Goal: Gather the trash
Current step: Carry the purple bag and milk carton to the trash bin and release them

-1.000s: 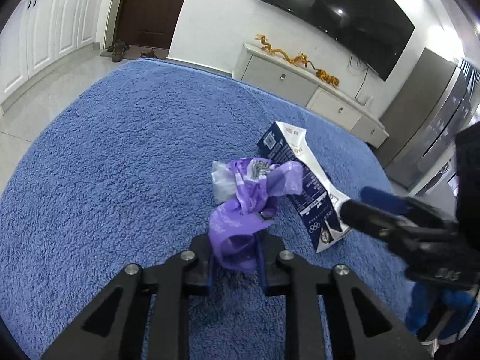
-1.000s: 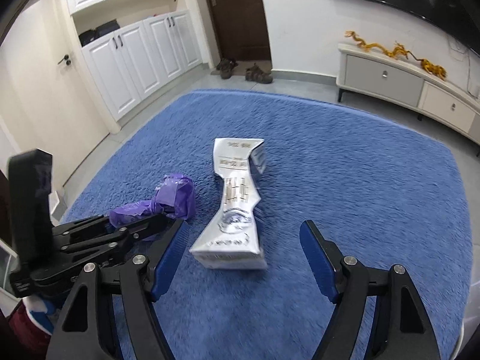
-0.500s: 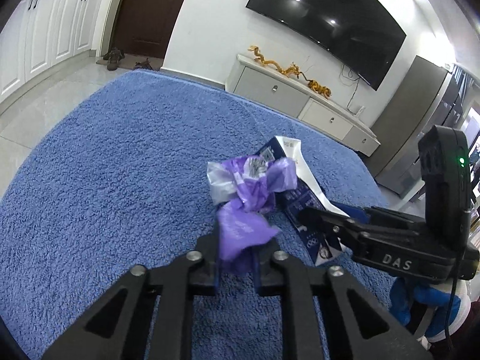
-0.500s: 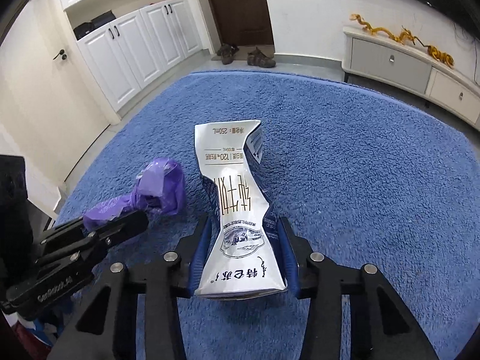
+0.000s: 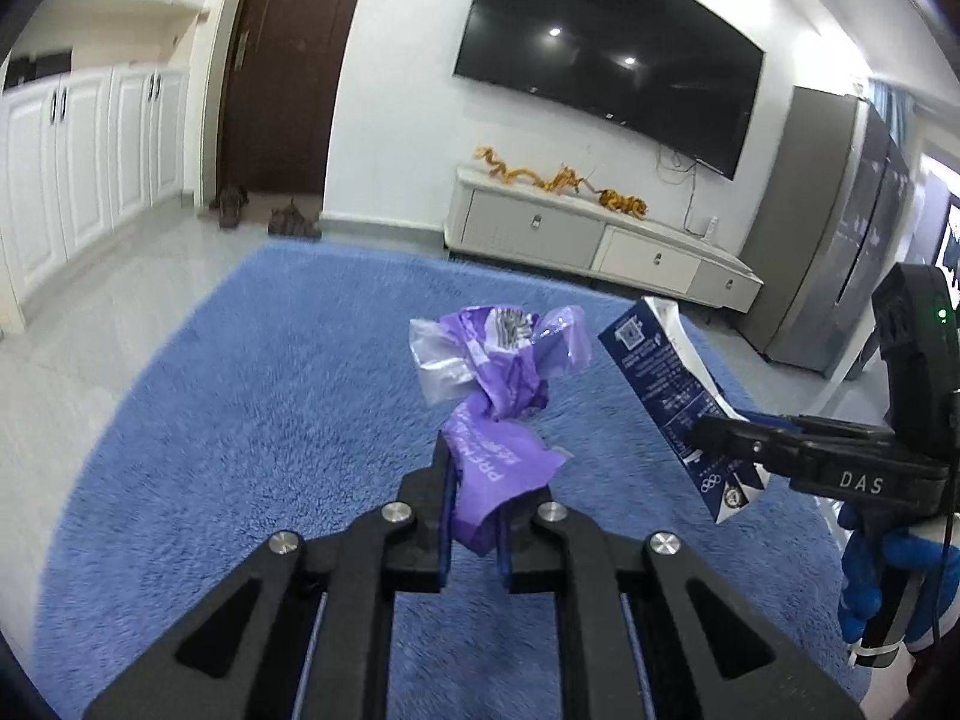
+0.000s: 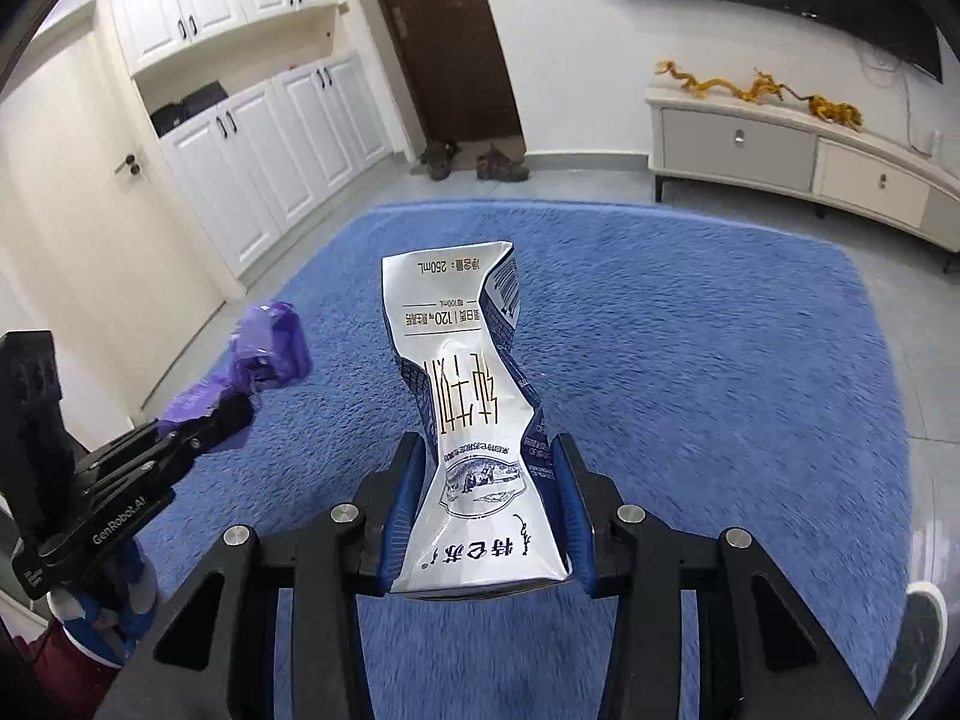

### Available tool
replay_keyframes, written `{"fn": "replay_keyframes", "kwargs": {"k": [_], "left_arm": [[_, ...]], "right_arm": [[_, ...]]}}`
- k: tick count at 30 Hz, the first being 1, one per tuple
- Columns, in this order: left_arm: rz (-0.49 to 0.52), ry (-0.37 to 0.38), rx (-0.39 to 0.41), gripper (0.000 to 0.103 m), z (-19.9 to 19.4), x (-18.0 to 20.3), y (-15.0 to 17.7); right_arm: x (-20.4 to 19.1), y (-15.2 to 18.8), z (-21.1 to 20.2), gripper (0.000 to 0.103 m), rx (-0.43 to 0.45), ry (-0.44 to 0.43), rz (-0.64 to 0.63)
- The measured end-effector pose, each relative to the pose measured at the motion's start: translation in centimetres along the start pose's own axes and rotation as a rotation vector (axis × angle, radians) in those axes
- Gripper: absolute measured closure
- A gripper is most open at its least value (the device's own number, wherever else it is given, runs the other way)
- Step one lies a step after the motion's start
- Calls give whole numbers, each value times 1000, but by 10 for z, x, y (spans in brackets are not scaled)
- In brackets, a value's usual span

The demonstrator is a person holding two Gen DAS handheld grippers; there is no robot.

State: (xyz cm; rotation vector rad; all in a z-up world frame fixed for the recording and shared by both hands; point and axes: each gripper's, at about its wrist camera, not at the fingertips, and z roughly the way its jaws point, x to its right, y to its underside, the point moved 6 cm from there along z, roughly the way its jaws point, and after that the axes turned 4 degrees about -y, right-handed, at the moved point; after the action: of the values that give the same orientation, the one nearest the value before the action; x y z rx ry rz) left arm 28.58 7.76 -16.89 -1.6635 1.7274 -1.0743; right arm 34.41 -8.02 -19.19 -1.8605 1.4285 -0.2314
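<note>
Purple wrapper [image 5: 498, 420] clenched in left claw [image 5: 474, 516] | right claw [image 6: 486, 516] grips carton [image 6: 474, 450], base hidden

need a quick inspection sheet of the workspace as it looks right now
surface: blue shag rug over pale tile floor, bare where visible
job's things: crumpled purple wrapper and crushed milk carton, both held up off the rug
clutter: nothing seen on the rug
grippers: left tool shut on the wrapper; right tool clamped on the carton's sides
cables: wires hang below the wall TV
surroundings: TV cabinet, white cupboards, dark door, shoes
</note>
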Motion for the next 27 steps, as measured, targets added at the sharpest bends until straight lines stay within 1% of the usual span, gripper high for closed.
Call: {"fn": "replay_keyframes", "kwargs": {"k": [5,9,14,23,27], "left_arm": [[45,9,58,93,-37,32,-8],[79,25,91,93,-61,58,-8],[115,43,118,93,-85,89,-6],[170,62,146,93,-114,133,-4],[187,56,156,93,-121,147,-5]], "right_arm": [[1,10,-42,61,57,-1,11],[4,21,-76,61,100,4,26],[13,34,-119,61,155,36,42],[30,61,-174,62,234,61,98],[39,70,-194,62,261,71,117]]}}
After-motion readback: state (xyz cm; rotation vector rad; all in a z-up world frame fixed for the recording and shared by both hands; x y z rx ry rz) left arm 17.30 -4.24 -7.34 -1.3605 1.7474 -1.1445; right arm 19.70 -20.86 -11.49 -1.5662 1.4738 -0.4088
